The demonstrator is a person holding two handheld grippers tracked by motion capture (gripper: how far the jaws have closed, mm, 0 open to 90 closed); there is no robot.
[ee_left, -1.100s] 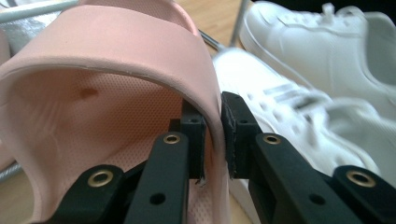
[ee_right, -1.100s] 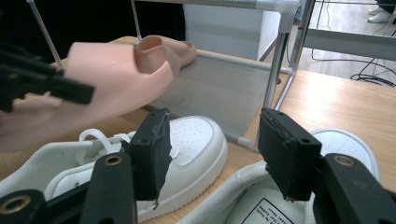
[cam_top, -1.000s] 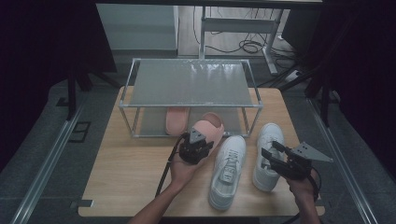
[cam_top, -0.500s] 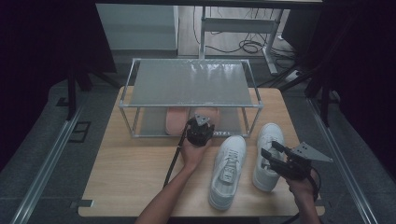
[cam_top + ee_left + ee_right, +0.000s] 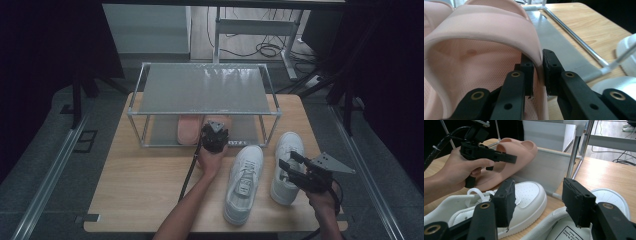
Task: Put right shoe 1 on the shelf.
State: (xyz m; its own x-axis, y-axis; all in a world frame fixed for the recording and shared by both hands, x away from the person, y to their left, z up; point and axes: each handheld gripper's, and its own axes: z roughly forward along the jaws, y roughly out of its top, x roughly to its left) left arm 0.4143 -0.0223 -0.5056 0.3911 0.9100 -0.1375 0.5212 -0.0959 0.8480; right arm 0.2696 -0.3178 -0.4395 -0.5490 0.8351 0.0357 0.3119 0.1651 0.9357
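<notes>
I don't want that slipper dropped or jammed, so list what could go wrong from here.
1. The left tool pinches only the thin edge of the pink slipper's strap; it could slip free.
2. The slipper sits half under the rack's top shelf, beside the other pink slipper; pushing on could nudge that one.
3. The white sneaker lies close beside the left hand; pulling back might knock it.

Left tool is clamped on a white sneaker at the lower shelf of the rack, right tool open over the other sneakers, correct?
Not quite. The left tool is clamped on the strap of a pink rubber slide sandal, not a white sneaker, as the left gripper view shows. The rest holds: it is at the lower shelf of the metal-framed rack, and the right tool is open over the two white sneakers.
</notes>
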